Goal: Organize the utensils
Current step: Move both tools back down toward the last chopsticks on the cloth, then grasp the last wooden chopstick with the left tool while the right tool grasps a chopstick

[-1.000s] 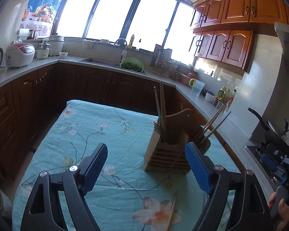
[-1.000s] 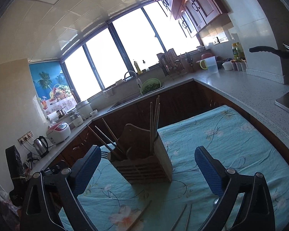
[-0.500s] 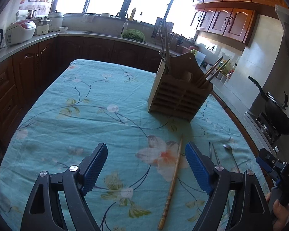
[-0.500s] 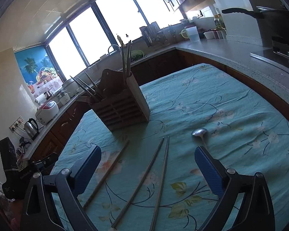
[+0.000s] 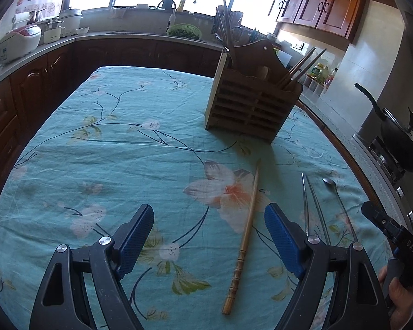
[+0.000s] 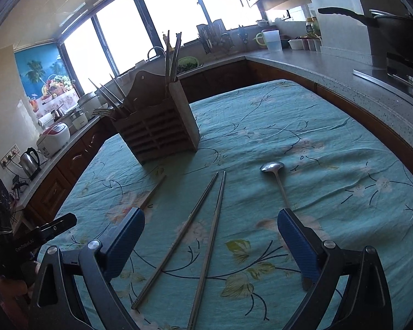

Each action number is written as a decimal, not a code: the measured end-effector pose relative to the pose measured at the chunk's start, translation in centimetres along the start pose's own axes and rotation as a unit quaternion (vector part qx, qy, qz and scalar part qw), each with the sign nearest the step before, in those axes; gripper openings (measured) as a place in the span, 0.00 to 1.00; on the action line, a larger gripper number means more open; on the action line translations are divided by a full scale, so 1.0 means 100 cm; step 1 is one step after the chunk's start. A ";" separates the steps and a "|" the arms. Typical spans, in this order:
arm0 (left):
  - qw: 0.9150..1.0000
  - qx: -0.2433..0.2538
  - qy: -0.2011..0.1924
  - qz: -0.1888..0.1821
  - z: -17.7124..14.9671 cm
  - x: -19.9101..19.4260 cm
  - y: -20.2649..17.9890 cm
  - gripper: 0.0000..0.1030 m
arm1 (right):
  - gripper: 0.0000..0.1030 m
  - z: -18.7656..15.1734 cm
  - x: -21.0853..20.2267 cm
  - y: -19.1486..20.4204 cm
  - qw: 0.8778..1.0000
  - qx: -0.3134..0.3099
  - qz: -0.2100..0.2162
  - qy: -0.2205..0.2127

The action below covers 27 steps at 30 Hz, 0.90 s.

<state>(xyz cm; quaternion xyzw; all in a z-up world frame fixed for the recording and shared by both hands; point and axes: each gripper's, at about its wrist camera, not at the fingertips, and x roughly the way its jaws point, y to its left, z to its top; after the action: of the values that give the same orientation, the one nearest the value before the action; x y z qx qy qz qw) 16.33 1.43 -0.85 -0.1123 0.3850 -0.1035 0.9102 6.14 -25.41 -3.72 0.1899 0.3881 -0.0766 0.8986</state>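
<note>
Left wrist view has tipped down since a second ago: the wooden holder that filled the middle now stands farther up the frame, and loose utensils have come into sight on the flowered worktop. Left claw hangs wide, gripping nothing, with a wooden chopstick lying between its blue fingers on the cloth. Right wrist view has dropped too. Right claw is spread wide and empty above two metal chopsticks, the spoon just beside them, its handle running under the right finger. Chopsticks and a fork stand upright in the holder. A black pan sits on the stove well apart, nothing blocking the utensils.
</note>
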 end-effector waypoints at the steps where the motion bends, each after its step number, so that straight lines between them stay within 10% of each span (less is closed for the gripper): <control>1: 1.000 0.007 0.005 -0.001 0.002 0.005 -0.003 0.80 | 0.91 0.000 0.002 0.001 1.000 -0.002 -0.004 0.003; 17: 0.994 0.089 0.069 -0.014 0.046 0.089 -0.054 0.77 | 0.37 0.021 0.077 -0.004 0.995 -0.021 -0.027 0.097; 27: 0.982 0.151 0.111 0.021 0.053 0.157 -0.076 0.34 | 0.17 0.033 0.118 0.003 0.987 -0.080 -0.053 0.131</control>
<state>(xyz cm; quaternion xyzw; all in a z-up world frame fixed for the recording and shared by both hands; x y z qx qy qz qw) 30.14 -9.43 -5.77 0.0470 0.4661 -0.1531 0.8701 16.50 -26.38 -10.17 0.1051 0.5171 -0.0675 0.8468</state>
